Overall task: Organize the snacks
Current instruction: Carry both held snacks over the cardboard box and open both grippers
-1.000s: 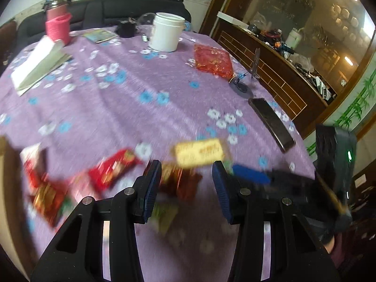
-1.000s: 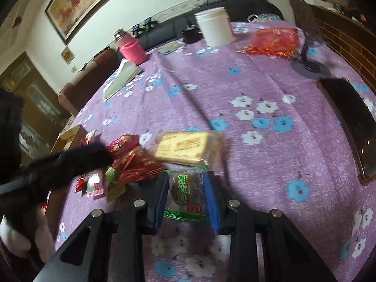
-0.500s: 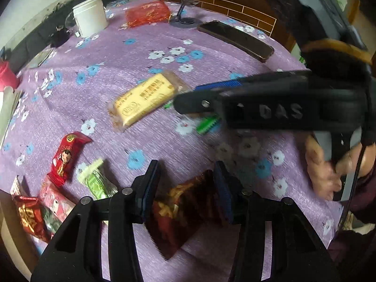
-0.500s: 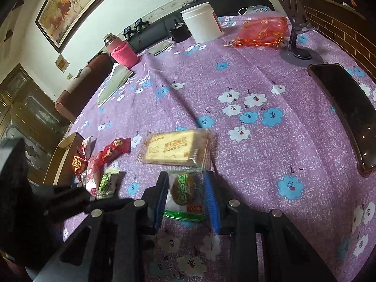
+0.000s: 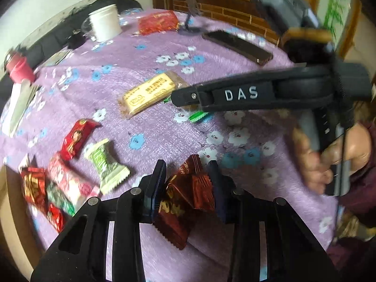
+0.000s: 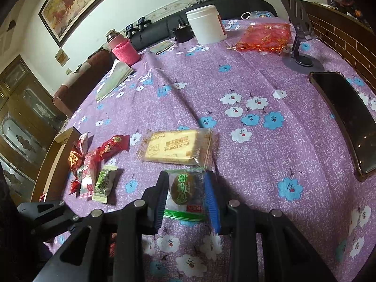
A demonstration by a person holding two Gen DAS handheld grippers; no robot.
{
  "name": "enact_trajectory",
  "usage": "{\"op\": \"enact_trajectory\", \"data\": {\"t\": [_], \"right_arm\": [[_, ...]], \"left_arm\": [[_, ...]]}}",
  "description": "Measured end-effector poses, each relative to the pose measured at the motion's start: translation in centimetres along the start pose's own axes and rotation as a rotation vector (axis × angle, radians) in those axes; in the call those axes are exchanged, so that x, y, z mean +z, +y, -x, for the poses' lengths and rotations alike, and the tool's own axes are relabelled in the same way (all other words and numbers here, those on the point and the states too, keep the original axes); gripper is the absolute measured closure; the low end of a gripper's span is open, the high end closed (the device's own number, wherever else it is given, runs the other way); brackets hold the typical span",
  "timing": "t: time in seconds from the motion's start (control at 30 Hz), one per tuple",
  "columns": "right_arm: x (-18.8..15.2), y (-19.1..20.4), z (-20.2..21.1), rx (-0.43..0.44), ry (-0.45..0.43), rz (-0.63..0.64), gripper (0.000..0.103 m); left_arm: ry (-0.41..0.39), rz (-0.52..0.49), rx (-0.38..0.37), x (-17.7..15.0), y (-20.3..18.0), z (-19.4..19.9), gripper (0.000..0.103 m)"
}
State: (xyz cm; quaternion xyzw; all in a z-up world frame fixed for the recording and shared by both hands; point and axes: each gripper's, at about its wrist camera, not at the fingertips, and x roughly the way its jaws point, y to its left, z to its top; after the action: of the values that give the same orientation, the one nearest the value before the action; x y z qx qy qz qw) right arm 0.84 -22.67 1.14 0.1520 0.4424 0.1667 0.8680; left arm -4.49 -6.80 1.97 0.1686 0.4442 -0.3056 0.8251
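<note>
The left hand-held gripper [image 5: 186, 183] was closing on a dark red snack packet [image 5: 185, 202], its pads at both sides of the wrapper, near the worktop's near edge. The right hand-held gripper [image 6: 186, 196] stood narrowly set, both pads pressed on a green-labelled cake packet [image 6: 185, 191] lying flat on the purple flowered worktop [image 6: 235, 82].

A yellow biscuit bar [image 6: 178, 146] lay just beyond that packet, almost touching it. A cluster of red and green sweets [image 6: 94, 166] sat at the worktop's left edge, beside a cardboard box [image 6: 56, 155].

The centre of the worktop lay open. A phone [image 6: 345, 119] occupied the right edge; a white tub [image 6: 206, 24], red foil bag [image 6: 265, 36] and phone stand [image 6: 300, 44] lined the far edge.
</note>
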Motion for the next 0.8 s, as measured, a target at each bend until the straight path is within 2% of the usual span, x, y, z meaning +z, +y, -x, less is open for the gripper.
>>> {"op": "enact_trajectory", "data": {"t": [0.2, 0.3, 0.4, 0.6, 0.8], "right_arm": [[0.1, 0.8, 1.6, 0.092, -0.079, 0.03, 0.07], [0.1, 1.1, 1.8, 0.092, -0.089, 0.034, 0.07], [0.1, 0.7, 1.6, 0.095, -0.084, 0.014, 0.07], [0.0, 0.6, 1.8, 0.108, -0.087, -0.006, 0.07], [-0.7, 2.3, 1.8, 0.228, -0.038, -0.036, 0.07]], "left_arm": [[-0.119, 0.179, -0.093, -2.0, 2.3, 4.4, 0.072], [-0.182, 0.269, -0.136, -3.4, 4.0, 6.7, 0.072], [-0.242, 0.349, -0.148, -5.0, 5.6, 9.1, 0.072], [-0.353, 0.527, -0.095, -9.6, 10.2, 13.8, 0.071], [-0.447, 0.658, -0.047, -14.8, 13.9, 18.3, 0.071]]}}
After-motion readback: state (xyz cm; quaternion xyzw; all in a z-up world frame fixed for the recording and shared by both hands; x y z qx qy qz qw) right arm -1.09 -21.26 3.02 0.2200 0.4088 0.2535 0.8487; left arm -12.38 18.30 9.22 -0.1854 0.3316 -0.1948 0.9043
